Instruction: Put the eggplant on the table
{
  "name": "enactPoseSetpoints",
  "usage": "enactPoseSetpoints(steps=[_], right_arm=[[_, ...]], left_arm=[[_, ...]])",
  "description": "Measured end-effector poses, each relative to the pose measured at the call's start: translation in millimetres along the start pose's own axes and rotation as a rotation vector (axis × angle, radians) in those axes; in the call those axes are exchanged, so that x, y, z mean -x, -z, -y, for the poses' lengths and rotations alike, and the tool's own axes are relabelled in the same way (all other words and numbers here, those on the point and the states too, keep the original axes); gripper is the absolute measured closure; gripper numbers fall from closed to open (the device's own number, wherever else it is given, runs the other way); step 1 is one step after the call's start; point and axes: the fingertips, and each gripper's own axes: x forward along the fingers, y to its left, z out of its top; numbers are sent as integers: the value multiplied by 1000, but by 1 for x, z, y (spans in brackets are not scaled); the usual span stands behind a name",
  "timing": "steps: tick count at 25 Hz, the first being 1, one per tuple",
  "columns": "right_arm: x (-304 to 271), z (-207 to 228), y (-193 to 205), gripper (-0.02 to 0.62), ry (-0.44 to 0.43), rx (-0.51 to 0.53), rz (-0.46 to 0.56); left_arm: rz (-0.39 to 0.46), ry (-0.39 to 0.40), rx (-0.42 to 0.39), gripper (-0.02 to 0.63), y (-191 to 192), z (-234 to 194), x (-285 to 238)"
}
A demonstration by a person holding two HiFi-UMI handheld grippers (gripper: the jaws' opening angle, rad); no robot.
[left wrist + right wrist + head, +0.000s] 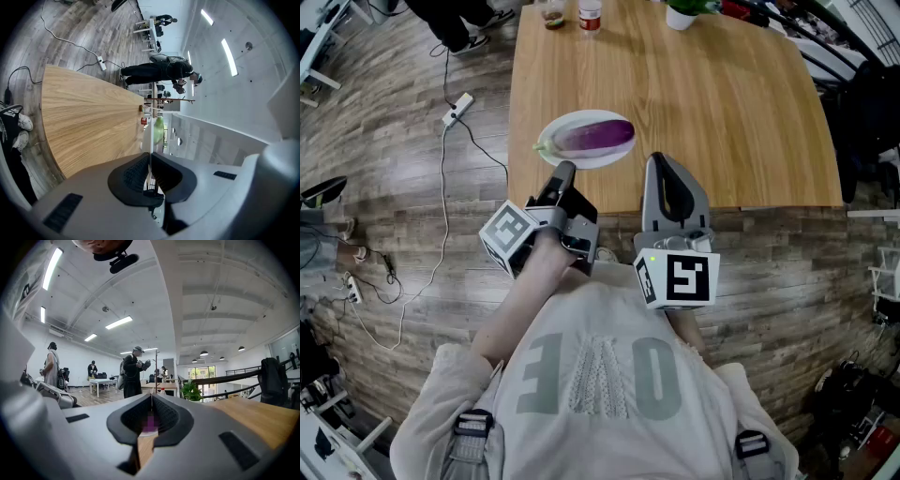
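**Counter [722,112] access: open across middle and right.**
Plate [591,161] occupies near-left edge; jar [551,13], bottle [590,16] and plant pot [680,16] line the far edge.

Wooden table [722,122], white plate [591,162] near front edge; jars [551,13], pot [680,17] at back

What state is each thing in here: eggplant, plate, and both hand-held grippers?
Eggplant: lying on the plate, not yet on the table
Plate: flat on the table, near its front edge
Left hand-held gripper: shut, empty, tips at the plate's near rim
Right hand-held gripper: shut, empty, beside the plate, apart from it
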Motion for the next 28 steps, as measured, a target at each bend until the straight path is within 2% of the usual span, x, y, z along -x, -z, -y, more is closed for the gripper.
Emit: enactPoseSetpoints(steps=[11, 16, 19, 28], right_arm=[[0, 1, -1, 575, 6, 9, -3], [0, 11, 10, 575, 44, -88, -45], [0, 18, 14, 575, 70, -108, -54], [2, 42, 37, 575, 163, -180, -105]], left_arm=[[-33, 8, 5, 586, 7, 3, 0], [-51, 5, 16, 586, 9, -1, -1], [-71, 5, 8, 586, 11, -3, -4], [-163, -9, -71, 586, 27, -9, -31]])
